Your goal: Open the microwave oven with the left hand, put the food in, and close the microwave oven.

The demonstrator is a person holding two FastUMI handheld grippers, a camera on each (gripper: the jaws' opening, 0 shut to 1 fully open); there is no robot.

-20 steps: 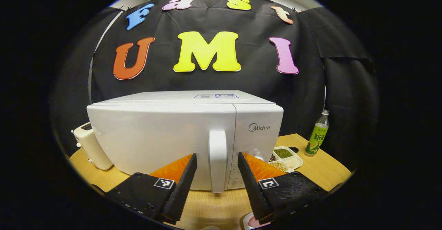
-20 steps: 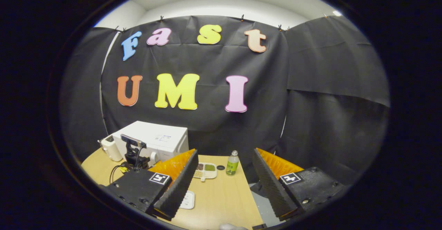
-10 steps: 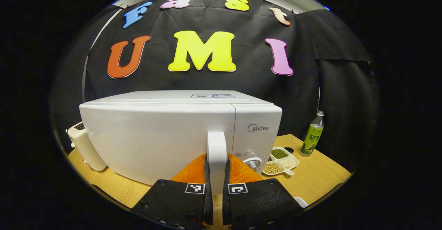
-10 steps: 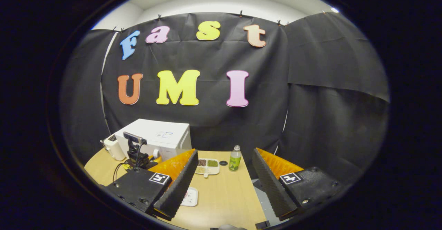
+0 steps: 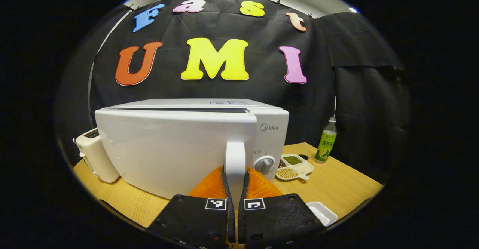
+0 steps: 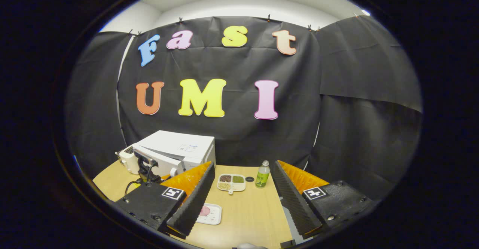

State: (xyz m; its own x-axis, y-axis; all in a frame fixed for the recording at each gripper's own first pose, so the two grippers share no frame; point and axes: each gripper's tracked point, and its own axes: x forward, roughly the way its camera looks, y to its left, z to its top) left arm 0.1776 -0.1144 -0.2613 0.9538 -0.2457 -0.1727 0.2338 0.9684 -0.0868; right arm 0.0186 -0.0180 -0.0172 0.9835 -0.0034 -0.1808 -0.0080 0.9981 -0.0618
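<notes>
At the bench's (image 5: pixel 348 183) left end the microwave oven (image 5: pixel 179 144) sits with its long side running left to right; its door (image 5: pixel 168 148) stands slightly ajar, a dark gap along the top edge; the left tool (image 5: pixel 235 189) pinches the upright door handle (image 5: pixel 235 163) between both fingers; the right tool (image 6: pixel 241 200) hangs spread above the bench, near a small tray of food (image 6: pixel 210 213); a sectioned dish (image 6: pixel 231 182) and a green bottle (image 6: pixel 263 174) stand beyond.
</notes>
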